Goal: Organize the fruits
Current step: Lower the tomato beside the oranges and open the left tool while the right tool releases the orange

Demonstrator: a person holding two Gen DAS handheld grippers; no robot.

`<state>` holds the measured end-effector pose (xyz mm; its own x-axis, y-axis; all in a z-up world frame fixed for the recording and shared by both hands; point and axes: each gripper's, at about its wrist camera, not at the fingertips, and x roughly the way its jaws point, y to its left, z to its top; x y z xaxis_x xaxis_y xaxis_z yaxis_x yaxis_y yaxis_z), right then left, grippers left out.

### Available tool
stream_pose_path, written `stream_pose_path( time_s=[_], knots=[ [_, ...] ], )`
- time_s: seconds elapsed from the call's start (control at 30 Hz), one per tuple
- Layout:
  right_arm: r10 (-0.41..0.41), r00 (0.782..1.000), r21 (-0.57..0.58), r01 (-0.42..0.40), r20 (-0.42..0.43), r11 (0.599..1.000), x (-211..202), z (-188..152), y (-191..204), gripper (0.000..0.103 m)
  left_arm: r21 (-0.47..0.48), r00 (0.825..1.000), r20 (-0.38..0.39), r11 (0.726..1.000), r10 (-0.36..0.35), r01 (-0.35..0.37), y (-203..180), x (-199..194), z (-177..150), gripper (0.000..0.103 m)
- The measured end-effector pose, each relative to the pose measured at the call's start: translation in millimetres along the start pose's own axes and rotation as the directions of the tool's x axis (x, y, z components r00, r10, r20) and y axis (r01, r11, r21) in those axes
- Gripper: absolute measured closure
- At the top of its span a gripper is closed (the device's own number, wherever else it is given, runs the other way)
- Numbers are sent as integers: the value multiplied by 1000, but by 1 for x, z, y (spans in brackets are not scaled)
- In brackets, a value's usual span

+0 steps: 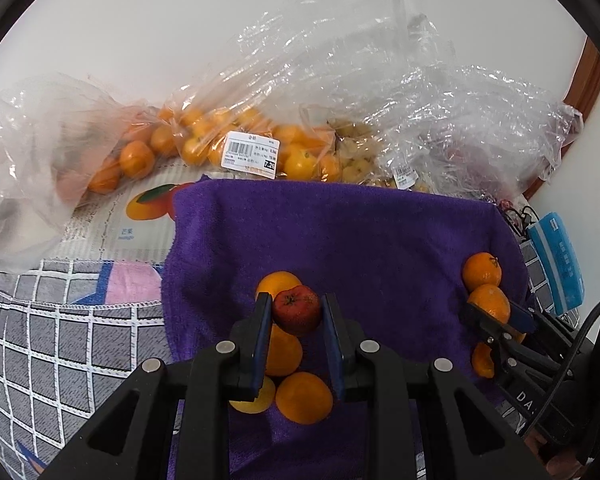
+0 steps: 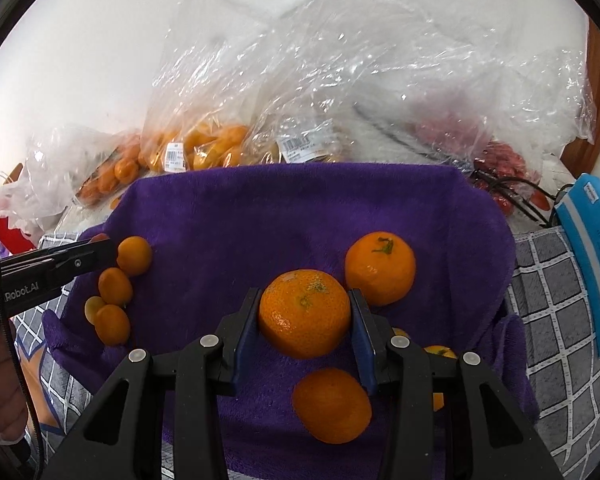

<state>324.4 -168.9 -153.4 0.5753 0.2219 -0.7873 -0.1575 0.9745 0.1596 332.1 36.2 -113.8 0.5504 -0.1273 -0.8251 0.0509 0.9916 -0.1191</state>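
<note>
Jaws of the left gripper [image 1: 296,308] clamped a small red fruit [image 1: 297,309]; the right gripper [image 2: 305,312] clamped a mandarin [image 2: 305,313] above the purple towel [image 2: 292,208]. Only the right wrist view showed red fruits bagged behind.

Even, bright daylight; shadows soft. Glare streaks the clear plastic bags [image 2: 340,60]. Fisheye bends the edges, corners vignetted black. Bagged fruit at the far edge slightly blurred.
</note>
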Motion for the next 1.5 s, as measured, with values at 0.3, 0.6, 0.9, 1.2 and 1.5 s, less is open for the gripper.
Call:
stream_pose_path(
  time_s=[0.3, 0.6, 0.9, 1.2, 1.5],
  knots=[
    [5, 1000, -29, -6, -29, 1000, 10, -2, 7, 61, 22, 1000, -17, 1000, -14, 14, -4, 10, -2, 79],
    [-1, 1000, -22, 0, -28, 1000, 12, -3, 7, 61, 53, 999, -9, 998, -42, 42, -12, 10, -2, 79],
    [-8, 1000, -23, 7, -25, 1000, 11, -3, 7, 61, 84, 998, -23, 995, -56, 58, -20, 11, -7, 79],
    [-27, 999, -21, 27, -26, 999, 11, -5, 3, 60, 80, 996, -37, 993, -81, 84, -21, 12, -9, 79],
    [-29, 999, -14, 29, -28, 999, 9, -6, -1, 60, 86, 995, -43, 992, -92, 96, -24, 13, -9, 79]
  ],
)
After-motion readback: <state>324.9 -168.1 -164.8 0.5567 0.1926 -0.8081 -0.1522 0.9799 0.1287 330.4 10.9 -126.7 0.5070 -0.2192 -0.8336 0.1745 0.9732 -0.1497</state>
